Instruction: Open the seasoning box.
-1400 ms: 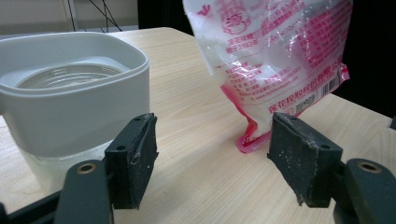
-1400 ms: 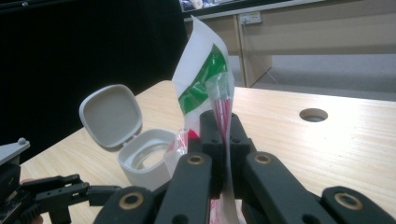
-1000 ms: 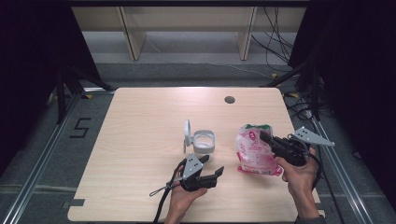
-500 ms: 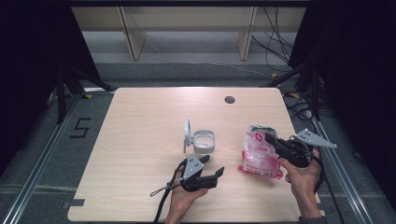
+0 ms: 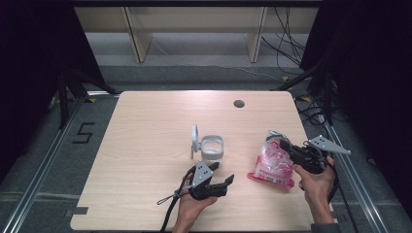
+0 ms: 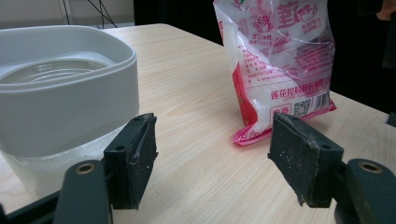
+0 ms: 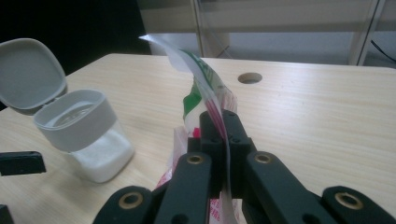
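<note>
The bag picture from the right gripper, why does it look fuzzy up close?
In the right gripper view the bag sits pinched right at the lens, so its top edge blurs; the jar is softly lit. In the left gripper view the bag's print reads sharp.

I'm working in a lab-style recording bay: a bare wooden table (image 5: 145,145) on a grey floor with metal rails (image 5: 43,170), black curtains (image 5: 34,58) on both sides, loose cables (image 5: 286,34) behind, a "5" marker (image 5: 83,132) on the floor.
</note>
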A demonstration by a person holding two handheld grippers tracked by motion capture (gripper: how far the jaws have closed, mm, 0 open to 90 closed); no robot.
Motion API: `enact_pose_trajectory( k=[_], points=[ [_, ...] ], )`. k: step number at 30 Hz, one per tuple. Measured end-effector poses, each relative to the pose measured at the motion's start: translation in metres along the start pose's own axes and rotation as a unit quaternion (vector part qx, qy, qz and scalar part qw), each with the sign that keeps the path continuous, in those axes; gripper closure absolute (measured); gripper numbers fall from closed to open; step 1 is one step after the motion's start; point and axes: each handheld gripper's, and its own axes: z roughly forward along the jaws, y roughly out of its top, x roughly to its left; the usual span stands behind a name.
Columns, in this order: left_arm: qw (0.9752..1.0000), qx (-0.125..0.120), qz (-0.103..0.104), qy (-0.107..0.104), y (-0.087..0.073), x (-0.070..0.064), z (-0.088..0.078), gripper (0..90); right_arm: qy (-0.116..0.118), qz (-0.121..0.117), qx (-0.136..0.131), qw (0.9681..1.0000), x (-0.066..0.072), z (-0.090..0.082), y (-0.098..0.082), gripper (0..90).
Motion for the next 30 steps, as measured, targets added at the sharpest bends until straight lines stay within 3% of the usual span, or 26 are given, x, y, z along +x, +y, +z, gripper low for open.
enact_pose_trajectory(
  k=[1,3,6,7,11,13,16,17,19,21,22,24,25,26,27,28,30],
  points=[
    [1.0000,-0.002,-0.001,-0.001,0.000,0.000,0.000,31.3,-0.012,0.015,-0.001,0.9998,0.001,0.001,-0.002,90.0],
    [1.0000,0.000,0.000,0.000,0.000,-0.001,0.000,31.3,-0.015,0.021,0.003,0.9997,-0.002,0.002,-0.004,90.0],
    [1.0000,0.003,0.001,-0.002,0.000,0.000,0.000,31.3,-0.008,0.017,0.010,0.9998,-0.007,0.003,-0.005,90.0],
    [1.0000,0.004,0.002,-0.002,0.000,0.000,0.000,31.3,-0.019,0.008,0.007,0.9998,-0.008,0.004,-0.006,90.0],
    [1.0000,0.005,0.000,0.000,-0.001,-0.001,0.001,31.3,-0.020,0.017,0.011,0.9996,-0.009,0.006,-0.007,90.0],
    [1.0000,0.004,0.000,-0.002,-0.001,-0.002,0.001,31.3,-0.017,0.036,0.014,0.9991,-0.008,0.007,-0.009,90.0],
    [1.0000,0.005,0.000,-0.001,-0.001,-0.001,0.001,31.3,-0.027,0.013,0.015,0.9994,-0.014,0.008,-0.011,89.9],
    [1.0000,0.004,-0.001,-0.002,-0.001,-0.001,0.001,31.3,-0.026,0.038,0.020,0.9987,-0.012,0.008,-0.011,89.9],
    [1.0000,0.004,0.001,-0.004,0.000,-0.001,0.000,31.3,-0.024,0.027,0.011,0.9993,-0.015,0.010,-0.013,89.9],
    [0.9998,-0.007,-0.011,-0.018,0.000,0.000,0.001,31.2,-0.030,0.029,0.022,0.9989,-0.016,0.008,-0.012,89.8],
    [0.9998,-0.004,-0.013,-0.016,0.001,0.000,-0.001,31.3,-0.029,0.048,0.014,0.9983,-0.014,0.010,-0.013,89.8],
    [0.9997,-0.007,-0.013,-0.017,0.001,-0.001,-0.001,31.3,-0.028,0.036,0.009,0.9989,-0.018,0.011,-0.015,89.8],
    [0.9996,-0.010,-0.014,-0.022,0.001,0.000,0.000,31.2,-0.040,0.026,0.013,0.9988,-0.021,0.012,-0.016,89.7],
    [0.9997,-0.006,-0.014,-0.019,0.002,-0.001,-0.001,31.2,-0.038,0.044,0.014,0.9982,-0.021,0.012,-0.017,89.7],
    [0.9997,-0.006,-0.014,-0.019,0.002,-0.001,-0.001,31.1,-0.039,0.035,0.008,0.9986,-0.025,0.015,-0.018,89.8],
    [0.9997,-0.007,-0.015,-0.019,0.002,-0.001,-0.001,31.1,-0.038,0.056,0.017,0.9975,-0.024,0.013,-0.019,89.7],
    [0.9995,-0.012,-0.016,-0.024,0.002,-0.001,0.000,31.1,-0.045,0.038,0.011,0.9982,-0.029,0.015,-0.020,89.7]
  ],
)
